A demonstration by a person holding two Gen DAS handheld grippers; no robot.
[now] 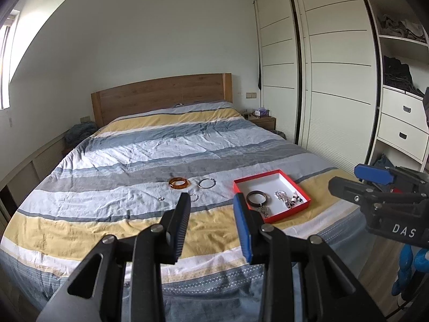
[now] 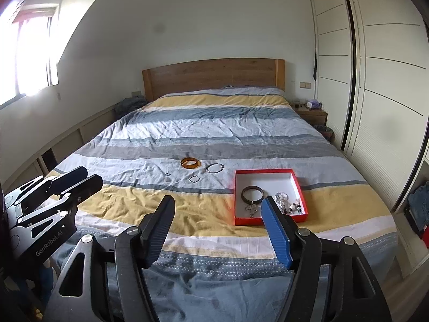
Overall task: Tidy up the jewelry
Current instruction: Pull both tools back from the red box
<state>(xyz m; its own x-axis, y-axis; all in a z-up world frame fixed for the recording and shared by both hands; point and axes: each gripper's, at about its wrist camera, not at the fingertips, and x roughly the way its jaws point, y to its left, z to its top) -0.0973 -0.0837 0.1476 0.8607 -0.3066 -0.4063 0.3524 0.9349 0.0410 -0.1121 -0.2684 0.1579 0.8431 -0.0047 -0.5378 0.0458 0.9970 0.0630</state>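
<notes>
Left gripper (image 1: 211, 200): nearest to its own camera, above the foot of the bed. Its black and blue fingers stand apart and nothing is between them.
Right gripper (image 2: 217, 201): also above the foot of the bed, to the right of the other one. Its jaws stand wider and are empty.
Striped quilt (image 2: 203, 131): a blue, grey, yellow and white cover with many wrinkles, and all the jewelry lies on it.
Red shallow cardboard box with white inside (image 2: 296, 181): on a yellow stripe, near the right gripper. It holds a dark round bangle (image 2: 252, 193) with small metal charms, and a heap of silver and beaded pieces (image 2: 288, 204).
Loose pieces, a little further: a small silver ring (image 2: 193, 179), a very small silver item (image 2: 167, 174) which I cannot identify, a thin silver hoop bangle (image 2: 213, 167) and an amber translucent bangle (image 2: 190, 163). All lie well apart from the box, on its left side.
Far end: a wooden headboard (image 2: 211, 76).
Risk: I judge that the small ring may slip out of the wide pads or sink into a fold. Pressing on the soft quilt may also tilt the light box and spill it.
</notes>
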